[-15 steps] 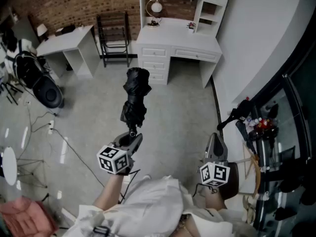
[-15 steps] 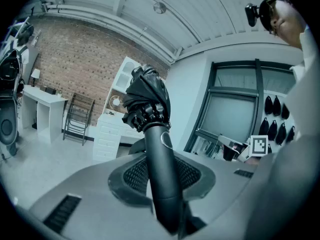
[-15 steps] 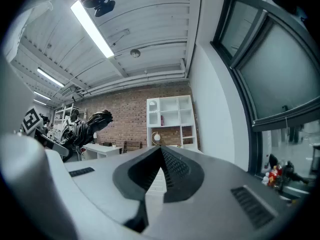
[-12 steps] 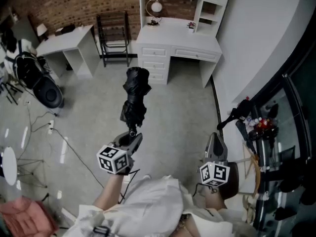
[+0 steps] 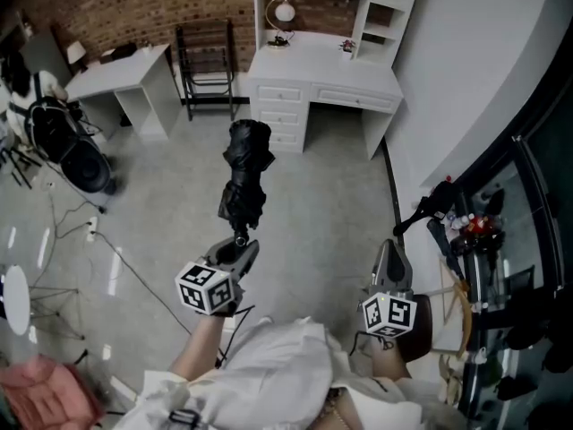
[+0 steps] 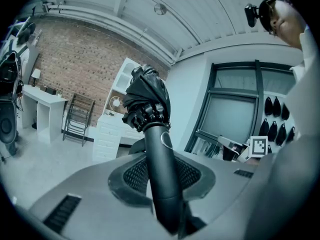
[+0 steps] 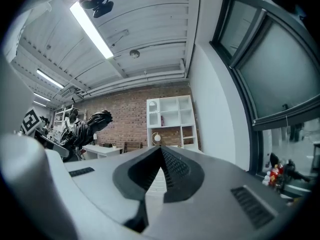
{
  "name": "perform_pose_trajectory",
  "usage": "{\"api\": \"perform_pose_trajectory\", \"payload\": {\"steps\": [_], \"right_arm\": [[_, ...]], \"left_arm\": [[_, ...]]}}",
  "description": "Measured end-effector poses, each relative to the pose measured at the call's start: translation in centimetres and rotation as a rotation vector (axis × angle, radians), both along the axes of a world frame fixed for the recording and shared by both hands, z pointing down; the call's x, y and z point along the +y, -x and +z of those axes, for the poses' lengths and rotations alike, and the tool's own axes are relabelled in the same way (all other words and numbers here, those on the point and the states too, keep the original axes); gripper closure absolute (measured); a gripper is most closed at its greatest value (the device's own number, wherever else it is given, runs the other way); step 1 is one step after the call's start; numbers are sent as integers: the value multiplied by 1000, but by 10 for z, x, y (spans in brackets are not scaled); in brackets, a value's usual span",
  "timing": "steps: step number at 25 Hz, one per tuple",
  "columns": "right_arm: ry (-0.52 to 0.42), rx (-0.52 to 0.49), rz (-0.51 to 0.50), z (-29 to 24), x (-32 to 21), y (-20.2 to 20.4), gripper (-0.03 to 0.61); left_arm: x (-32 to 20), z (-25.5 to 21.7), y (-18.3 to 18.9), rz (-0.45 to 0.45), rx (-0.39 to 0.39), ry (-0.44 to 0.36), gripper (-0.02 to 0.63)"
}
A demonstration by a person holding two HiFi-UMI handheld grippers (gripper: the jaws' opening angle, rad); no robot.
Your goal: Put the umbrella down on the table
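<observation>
You've got the folded black umbrella [image 5: 243, 179] by its handle in your left gripper [image 5: 239, 245]. In the left gripper view the fingers [image 6: 131, 176] are clamped on the dark handle, w/ the bundled canopy sticking up and fwd. It hangs in mid-air over the floor [image 5: 161, 204], well apart from any table. Your right gripper [image 5: 391, 256] sits low at your right side, fingers pressed together on nothing.

Step in hand: the carry. The umbrella isn't set down yet. The likeliest target is the white desk [image 5: 315, 64] w/ drawers straight ahead. A second white desk [image 5: 116, 77] stands further left, and I can't say for sure which one's meant.

Next move, imo: close the gap to the tabletop and lower the left gripper. Tilt the umbrella flat along a bare part of the surface, clear of the small round object [image 5: 282, 12] at the back. Then ease the fingers apart.
</observation>
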State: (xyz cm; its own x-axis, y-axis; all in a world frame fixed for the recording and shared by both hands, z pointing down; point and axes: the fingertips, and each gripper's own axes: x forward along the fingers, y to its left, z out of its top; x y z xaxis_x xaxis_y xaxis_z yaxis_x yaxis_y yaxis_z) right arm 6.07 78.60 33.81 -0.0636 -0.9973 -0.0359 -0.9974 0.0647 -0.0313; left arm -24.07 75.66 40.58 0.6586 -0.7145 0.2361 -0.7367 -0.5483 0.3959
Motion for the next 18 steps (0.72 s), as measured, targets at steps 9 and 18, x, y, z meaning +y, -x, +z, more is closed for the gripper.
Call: {"api": "perform_pose_trajectory", "payload": {"steps": [9, 18], "right_arm": [[10, 0, 8, 2, 1, 3, 561], [22, 16, 25, 4, 2, 20, 560]], "left_arm": [[-2, 3, 3, 4, 2, 10, 492], [-3, 8, 13, 29, -8, 10, 492]]}}
